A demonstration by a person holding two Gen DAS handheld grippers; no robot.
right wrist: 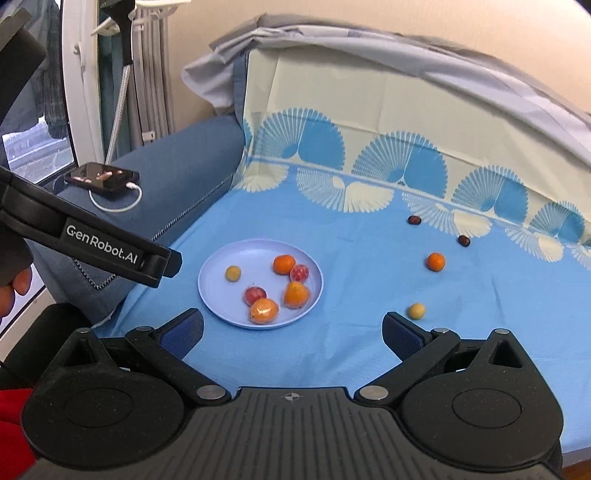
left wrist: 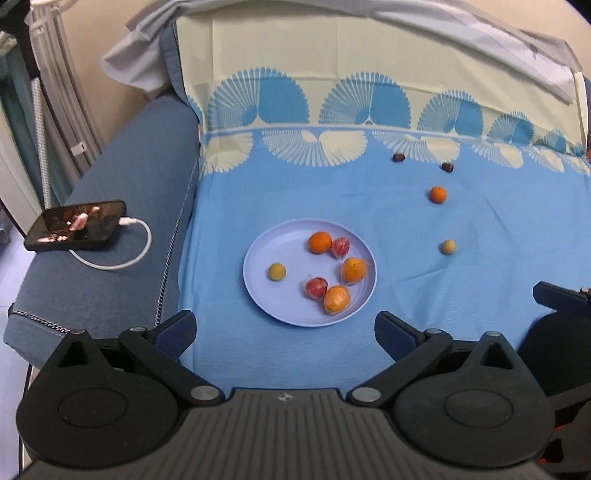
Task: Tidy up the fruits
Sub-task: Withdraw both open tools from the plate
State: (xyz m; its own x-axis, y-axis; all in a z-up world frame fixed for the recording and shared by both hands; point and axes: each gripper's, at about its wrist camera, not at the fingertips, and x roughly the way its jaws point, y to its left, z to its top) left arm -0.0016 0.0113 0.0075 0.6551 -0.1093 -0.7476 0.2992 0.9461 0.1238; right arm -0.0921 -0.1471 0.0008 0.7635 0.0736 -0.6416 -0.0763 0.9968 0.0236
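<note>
Sheet (left wrist: pixel 332 192): blue, spread under everything.
Plate (left wrist: pixel 258 280): holds six fruits.
Left tongs (left wrist: pixel 284 332): released, empty, just before plate.
Right tongs (right wrist: pixel 291 332): released, empty, before plate.
Orange (left wrist: pixel 438 194): right of plate, apart.
Green fruit (left wrist: pixel 448 246): right of plate.
Dates (left wrist: pixel 398 157): beyond plate.

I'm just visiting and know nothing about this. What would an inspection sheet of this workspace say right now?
Surface: blue patterned cloth spread over a sofa seat.
Job's things: lilac plate holds six fruits: three oranges, two red wrapped fruits, one yellow-green fruit. Off the plate: loose orange, pale round fruit, two dark fruits.
Clutter: phone on the sofa arm.
Grippers: left gripper open, empty; right gripper open, empty.
Cables: white charging cable plugged into the phone.
Surroundings: grey sheet over the sofa back, cream wall.
</note>
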